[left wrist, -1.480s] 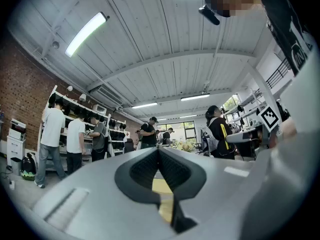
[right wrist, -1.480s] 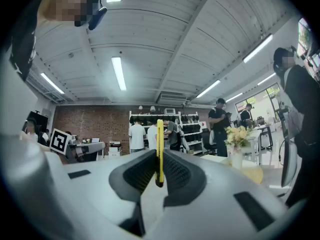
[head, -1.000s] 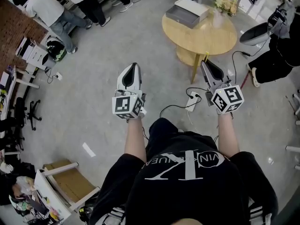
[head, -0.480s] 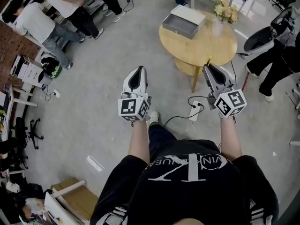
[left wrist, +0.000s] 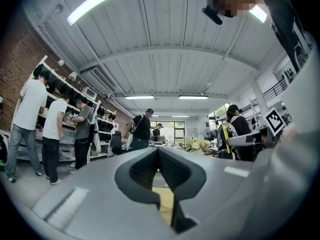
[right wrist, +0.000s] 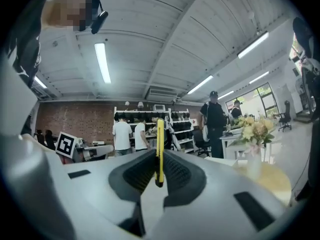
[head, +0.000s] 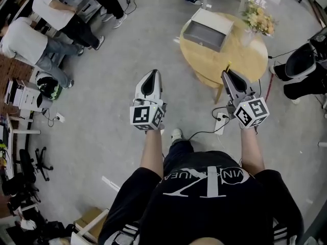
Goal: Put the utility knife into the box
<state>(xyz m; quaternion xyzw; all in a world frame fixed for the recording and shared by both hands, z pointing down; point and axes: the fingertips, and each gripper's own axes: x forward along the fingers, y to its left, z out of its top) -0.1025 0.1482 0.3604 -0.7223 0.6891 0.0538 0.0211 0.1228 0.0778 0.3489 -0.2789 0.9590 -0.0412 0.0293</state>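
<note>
The right tool (right wrist: 159, 160) is clamped on the utility knife (right wrist: 159, 143), whose thin yellow body stands edge-on and upright between the two dark ribbed pads, rising above the jaw tips. From the head view the right tool (head: 229, 78) points forward, with a sliver of the yellow utility knife (head: 228, 65) showing just past its tips at the near edge of the round wooden surface (head: 240, 55). The left tool (left wrist: 158, 156) has its jaws brought together with nothing between them; in the head view the left tool (head: 149, 80) hangs over the grey floor (head: 117, 75), level with the right one and to the left of the surface. The box (head: 204, 34), grey and open at the top, sits on the far left part of the surface, well apart from the knife, with its white part toward the far edge. A bunch of pale flowers (head: 258, 18) stands on the far right part of the same surface. A power strip (head: 220, 117) with a dark cable lies on the floor near the right forearm. Several people (head: 36, 34) stand at shelves at the upper left.
</note>
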